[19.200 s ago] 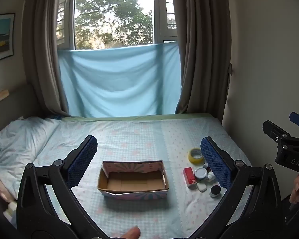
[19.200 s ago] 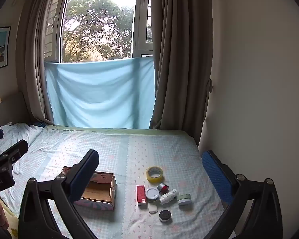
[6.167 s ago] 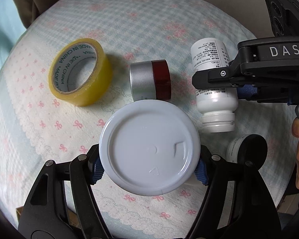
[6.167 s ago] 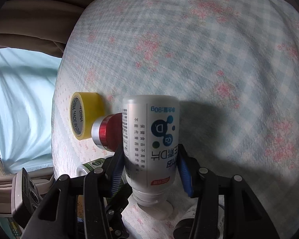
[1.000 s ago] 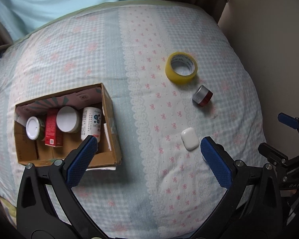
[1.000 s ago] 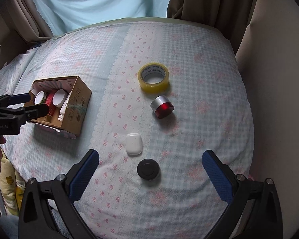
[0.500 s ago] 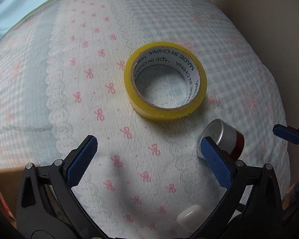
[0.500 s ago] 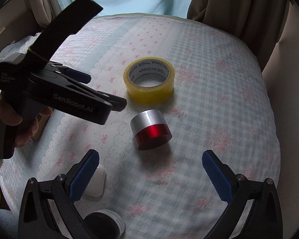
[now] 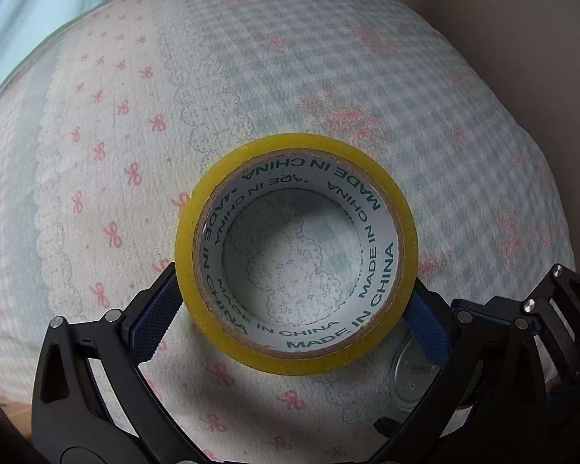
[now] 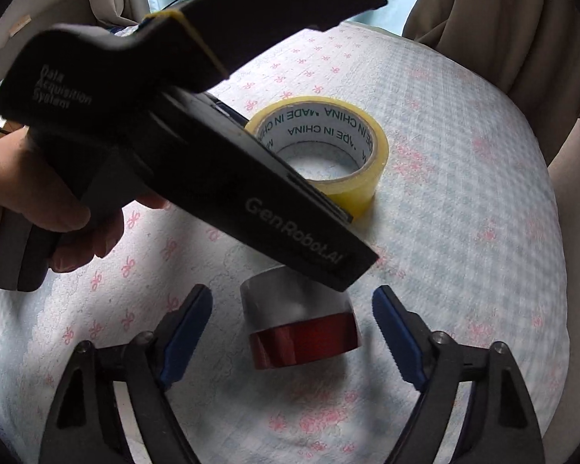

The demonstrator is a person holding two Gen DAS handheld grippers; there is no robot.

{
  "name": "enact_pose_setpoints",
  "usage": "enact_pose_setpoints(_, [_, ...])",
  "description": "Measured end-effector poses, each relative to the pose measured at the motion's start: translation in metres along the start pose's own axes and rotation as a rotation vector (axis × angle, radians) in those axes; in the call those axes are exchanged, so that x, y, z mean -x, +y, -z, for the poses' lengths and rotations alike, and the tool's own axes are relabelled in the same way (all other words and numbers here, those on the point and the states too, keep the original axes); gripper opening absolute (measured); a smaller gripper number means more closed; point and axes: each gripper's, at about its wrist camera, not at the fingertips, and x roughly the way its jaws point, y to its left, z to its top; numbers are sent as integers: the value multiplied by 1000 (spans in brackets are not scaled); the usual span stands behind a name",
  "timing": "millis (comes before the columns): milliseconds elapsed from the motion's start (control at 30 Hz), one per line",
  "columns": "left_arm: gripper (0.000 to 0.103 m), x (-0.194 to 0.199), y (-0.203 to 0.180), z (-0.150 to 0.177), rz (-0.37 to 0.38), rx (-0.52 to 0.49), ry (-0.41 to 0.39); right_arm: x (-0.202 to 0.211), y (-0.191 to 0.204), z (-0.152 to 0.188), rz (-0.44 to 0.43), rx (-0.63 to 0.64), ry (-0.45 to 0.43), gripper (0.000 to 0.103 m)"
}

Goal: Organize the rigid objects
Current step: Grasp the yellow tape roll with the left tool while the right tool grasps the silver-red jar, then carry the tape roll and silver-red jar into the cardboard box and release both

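I am now picking up two things at once. My left gripper is closing on the yellow tape roll at lower centre, pads touching both sides. My right gripper is half open around the silver-red tin, not touching. Next I must squeeze, then lift both.

1. Soft daylight, evenly bright on the bedsheet; no harsh glare.
2. My left gripper throws a diffuse shadow toward 7 o'clock.
3. Tape roll sharp; its core is shaded.
4. Heavy fisheye bulge; corners vignette to black, slightly soft.
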Motion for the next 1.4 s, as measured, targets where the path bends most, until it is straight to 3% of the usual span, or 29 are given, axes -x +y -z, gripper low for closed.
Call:
enact_pose_setpoints(100, [98, 0, -1, -11, 28, -7, -12, -4, 0, -2, 7, 10, 15, 54])
enact_pose_setpoints(367, [97, 5, 2, -13, 21, 3, -12, 1, -2, -3, -3, -27, 21, 53])
enact_pose_setpoints(600, [97, 46, 13, -8, 16, 34, -44, 28, -3, 0, 3, -63, 11, 53])
enact_pose_setpoints(800, [97, 113, 17, 4, 8, 57, -93, 78, -1, -10, 15, -114, -18, 53])
enact_pose_setpoints(1067, [97, 238, 22, 17, -21, 101, -179, 177, 23, -34, 57, -130, -77, 53])
enact_pose_setpoints(1400, [97, 383, 77, 75, -89, 236, -261, 278, 73, -74, 51, -120, -128, 53])
